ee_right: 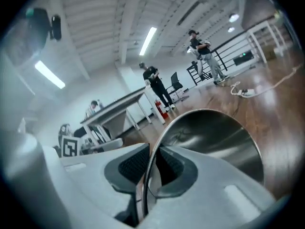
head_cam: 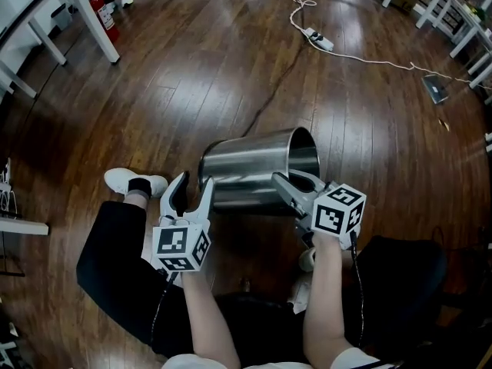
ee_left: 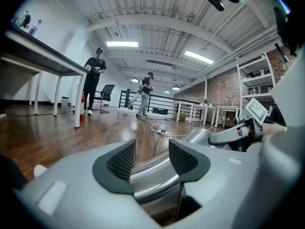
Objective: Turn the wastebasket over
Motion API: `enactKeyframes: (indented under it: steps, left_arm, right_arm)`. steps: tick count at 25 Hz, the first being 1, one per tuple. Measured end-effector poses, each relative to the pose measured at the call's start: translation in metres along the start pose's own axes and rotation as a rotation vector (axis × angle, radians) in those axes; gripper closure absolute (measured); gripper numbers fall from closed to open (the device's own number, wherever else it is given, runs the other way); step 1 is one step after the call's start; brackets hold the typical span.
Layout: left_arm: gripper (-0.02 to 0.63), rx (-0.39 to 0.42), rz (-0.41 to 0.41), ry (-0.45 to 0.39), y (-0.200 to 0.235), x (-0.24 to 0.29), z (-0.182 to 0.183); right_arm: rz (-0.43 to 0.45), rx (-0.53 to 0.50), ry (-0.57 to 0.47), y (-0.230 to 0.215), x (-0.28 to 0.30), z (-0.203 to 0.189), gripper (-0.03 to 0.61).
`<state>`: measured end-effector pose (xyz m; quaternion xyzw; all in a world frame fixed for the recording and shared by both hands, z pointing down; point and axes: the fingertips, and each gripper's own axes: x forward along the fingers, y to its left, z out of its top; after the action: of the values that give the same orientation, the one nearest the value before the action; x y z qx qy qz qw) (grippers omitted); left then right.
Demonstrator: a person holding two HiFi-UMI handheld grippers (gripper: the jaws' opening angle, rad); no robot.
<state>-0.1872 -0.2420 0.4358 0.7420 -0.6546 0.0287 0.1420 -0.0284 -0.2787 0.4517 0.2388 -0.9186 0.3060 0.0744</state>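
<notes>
Slipping risk, head view: the wastebasket (head_cam: 254, 171) is tipped on its side, and only a thin rim pinch holds it; I judge its weight could twist it free (polished steel is slick).
Right gripper (head_cam: 284, 177): at the wastebasket's open mouth, forearm stretched toward it.
Left gripper (head_cam: 195, 180): at the wastebasket's closed end, pointing nearly level.
Left gripper view: jaws apart, straddling the wastebasket's base edge, pads not visibly pressing.
Right gripper view: jaws clamped on the wastebasket's rim, one pad inside, one outside.
</notes>
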Motion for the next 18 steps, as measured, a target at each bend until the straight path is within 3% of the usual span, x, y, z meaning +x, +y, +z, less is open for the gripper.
enactKeyframes:
  steps: [4,7,9,12,15,16,18]
  left_arm:
    - [0.376,-0.006,0.014,0.029,0.003,0.000,-0.010]
    - [0.382,-0.020,0.031,0.043,0.009,0.005,-0.017]
    - [0.384,-0.036,0.026,0.057,0.008,0.009,-0.023]
    - [0.390,-0.033,-0.016,0.082,-0.009,0.018,-0.031]
    - [0.391,-0.013,-0.054,0.111,-0.024,0.027,-0.037]
    - [0.391,-0.010,-0.063,0.121,-0.027,0.028,-0.039]
    - [0.391,-0.005,-0.075,0.140,-0.032,0.030,-0.044]
  right_arm:
    - [0.097,0.170,-0.094,-0.025,-0.008,-0.015,0.545]
    - [-0.032,0.182,-0.027,-0.060,-0.023,-0.022,0.533]
    - [-0.154,0.184,0.017,-0.093,-0.036,-0.033,0.486]
    - [-0.211,0.286,-0.010,-0.131,-0.056,-0.051,0.465]
    - [-0.168,0.476,-0.130,-0.166,-0.070,-0.063,0.468]
    - [-0.122,0.519,-0.177,-0.173,-0.072,-0.064,0.452]
    - [-0.012,0.553,-0.235,-0.173,-0.069,-0.059,0.497]
